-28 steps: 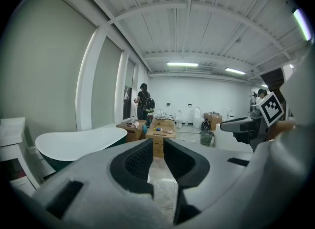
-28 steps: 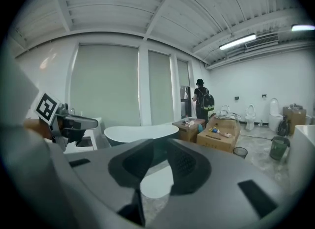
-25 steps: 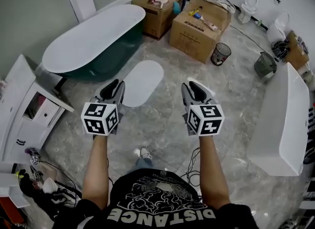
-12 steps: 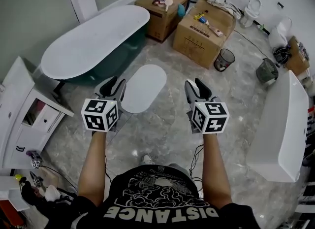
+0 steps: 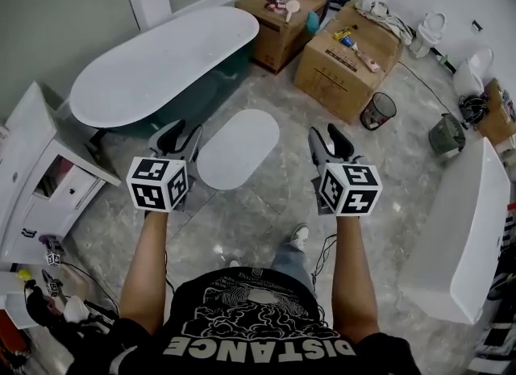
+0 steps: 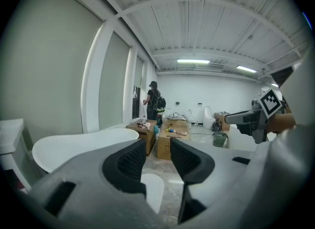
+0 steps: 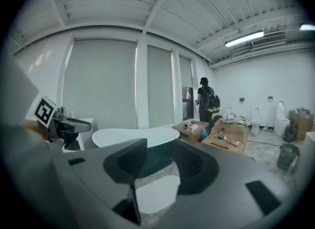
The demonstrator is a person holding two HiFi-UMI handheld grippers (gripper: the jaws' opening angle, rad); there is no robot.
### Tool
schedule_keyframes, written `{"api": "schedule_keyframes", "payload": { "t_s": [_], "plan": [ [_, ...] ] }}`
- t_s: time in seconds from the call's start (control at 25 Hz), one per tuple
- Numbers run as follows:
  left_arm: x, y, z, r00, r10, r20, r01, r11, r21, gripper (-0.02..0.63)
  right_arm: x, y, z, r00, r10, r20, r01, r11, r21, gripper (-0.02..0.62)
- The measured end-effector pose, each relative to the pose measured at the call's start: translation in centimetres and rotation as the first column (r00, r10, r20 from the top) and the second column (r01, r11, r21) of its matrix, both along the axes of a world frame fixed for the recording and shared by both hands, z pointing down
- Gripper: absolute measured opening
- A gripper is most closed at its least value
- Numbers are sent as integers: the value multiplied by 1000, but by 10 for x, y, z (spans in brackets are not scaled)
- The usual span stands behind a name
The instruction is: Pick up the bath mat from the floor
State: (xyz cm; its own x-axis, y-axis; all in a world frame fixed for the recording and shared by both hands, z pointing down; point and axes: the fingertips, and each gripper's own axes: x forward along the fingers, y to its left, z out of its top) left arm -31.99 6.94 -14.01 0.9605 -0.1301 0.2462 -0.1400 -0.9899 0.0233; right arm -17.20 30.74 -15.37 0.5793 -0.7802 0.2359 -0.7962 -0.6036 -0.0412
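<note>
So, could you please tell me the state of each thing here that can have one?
bath mat: lying flat on the floor, untouched.
left tool: open, empty; jaws have just been opening.
right tool: open, empty; jaws have just been opening.
large cardboard box: closed, small items on top.
mesh bin: upright.
</note>
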Motion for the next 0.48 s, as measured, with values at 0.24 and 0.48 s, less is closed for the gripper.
{"api": "schedule_keyframes", "payload": {
  "t_s": [0.24, 0.48],
  "plan": [
    [37, -4, 9, 994, -114, -1, 114, 993, 7, 182, 64, -9, 10, 996, -84, 3, 84, 996, 8, 194],
    [83, 3, 7, 961, -276, -10, 276, 961, -3, 221, 143, -9, 12, 979, -201, 18, 201, 980, 3, 207]
  ]
}}
